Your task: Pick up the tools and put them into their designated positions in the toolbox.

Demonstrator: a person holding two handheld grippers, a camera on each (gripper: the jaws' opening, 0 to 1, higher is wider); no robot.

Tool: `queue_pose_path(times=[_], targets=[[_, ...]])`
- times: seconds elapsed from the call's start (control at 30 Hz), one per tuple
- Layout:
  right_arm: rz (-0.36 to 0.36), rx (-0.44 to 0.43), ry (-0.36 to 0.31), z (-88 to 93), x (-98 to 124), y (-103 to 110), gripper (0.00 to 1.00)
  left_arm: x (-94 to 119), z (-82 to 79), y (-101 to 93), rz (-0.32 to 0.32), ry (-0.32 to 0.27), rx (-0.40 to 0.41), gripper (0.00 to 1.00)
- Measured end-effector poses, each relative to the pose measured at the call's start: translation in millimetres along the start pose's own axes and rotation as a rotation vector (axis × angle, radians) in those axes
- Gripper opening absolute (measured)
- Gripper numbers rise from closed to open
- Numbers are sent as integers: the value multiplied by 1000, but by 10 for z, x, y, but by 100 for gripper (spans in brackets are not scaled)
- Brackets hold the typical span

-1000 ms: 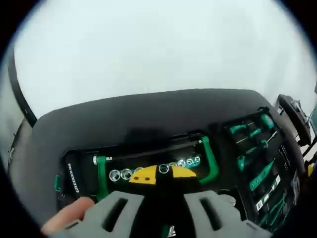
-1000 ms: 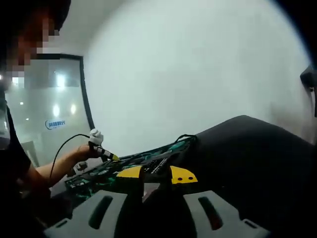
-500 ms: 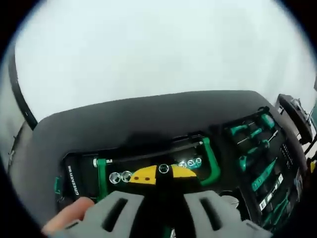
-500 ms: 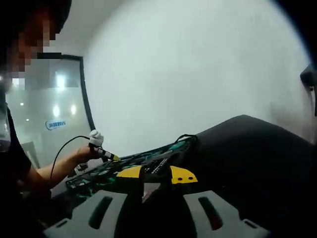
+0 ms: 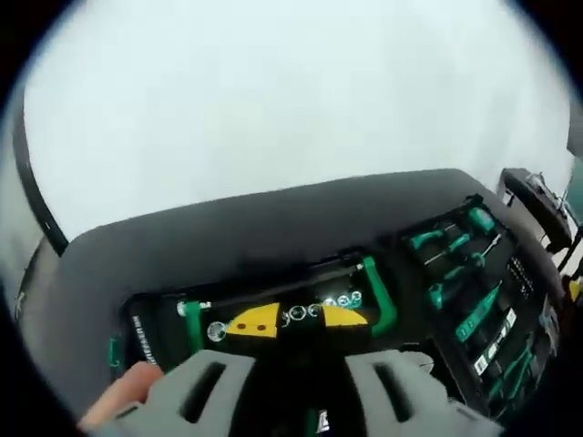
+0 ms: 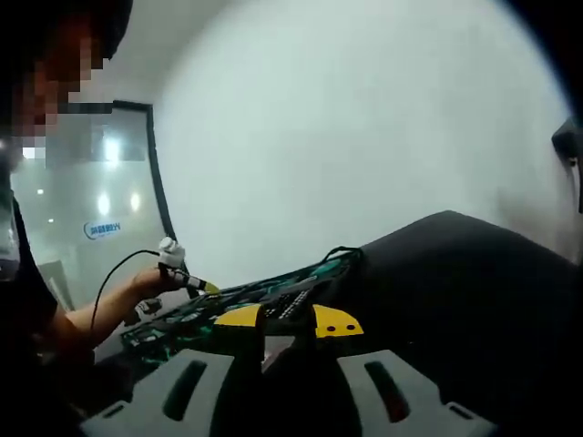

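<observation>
Black toolbox [image 5: 273,273] just ahead of left claw [image 5: 299,319], jaws apart; right claw [image 6: 288,320] apart, empty.

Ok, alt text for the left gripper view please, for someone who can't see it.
The left gripper, its yellow-tipped jaws apart, is over an open black toolbox on a dark table. Beyond the tips lies a row of shiny sockets inside a green frame; green-handled screwdrivers fill the tray on the right. A pale wall rises behind.

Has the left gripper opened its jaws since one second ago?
Yes. The left gripper has its yellow tips wider apart now, with sockets of the toolbox showing between them.
</observation>
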State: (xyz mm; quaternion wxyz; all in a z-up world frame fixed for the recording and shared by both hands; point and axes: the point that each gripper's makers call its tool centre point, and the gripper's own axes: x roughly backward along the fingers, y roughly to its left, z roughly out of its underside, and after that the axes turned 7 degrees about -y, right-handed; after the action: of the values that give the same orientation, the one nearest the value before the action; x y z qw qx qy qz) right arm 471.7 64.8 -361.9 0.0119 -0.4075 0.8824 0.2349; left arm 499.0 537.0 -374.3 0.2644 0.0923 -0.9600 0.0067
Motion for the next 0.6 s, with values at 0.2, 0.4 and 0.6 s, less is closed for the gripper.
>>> queue_pose_path(times=[0.2,0.4,0.6], targets=[[-2,0,1,1,-1,4,17,-76,19,-9,-19,16,-92,4],[1,-4,-2,-4,1,-3,17,-224,104,-101,21,104,-149,1],[-1,-4,0,-1,0,2,17,-287,99,-87,41,153,-93,0]])
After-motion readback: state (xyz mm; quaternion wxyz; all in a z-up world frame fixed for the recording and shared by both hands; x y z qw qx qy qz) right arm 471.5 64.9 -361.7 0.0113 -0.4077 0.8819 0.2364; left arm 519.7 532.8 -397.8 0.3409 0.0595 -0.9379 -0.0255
